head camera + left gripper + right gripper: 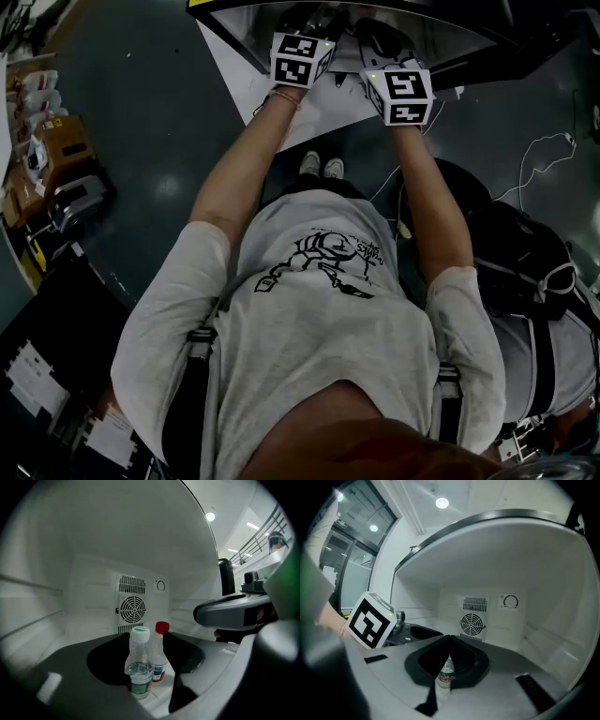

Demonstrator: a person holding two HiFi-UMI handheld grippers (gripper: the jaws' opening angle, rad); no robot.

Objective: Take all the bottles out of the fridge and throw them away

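Two bottles stand on the white floor inside the small fridge (93,573). The clear water bottle (139,670) has a white and green cap; the red-capped bottle (161,656) stands just behind it, to its right. My left gripper (146,639) is open, its dark jaws on either side of the two bottles and apart from them. My right gripper (449,637) is shut, tips meeting, and a labelled bottle (446,677) shows through the gap below them, farther in. In the head view both marker cubes (300,58) (403,94) sit at the fridge mouth, with the jaws hidden inside.
A fan grille (472,623) and a dial (511,602) sit on the fridge's back wall. The right gripper's body (234,611) is close on the left gripper's right. On the dark floor are boxes (56,141) at the left, a black bag (525,253) and a cable (548,145) at the right.
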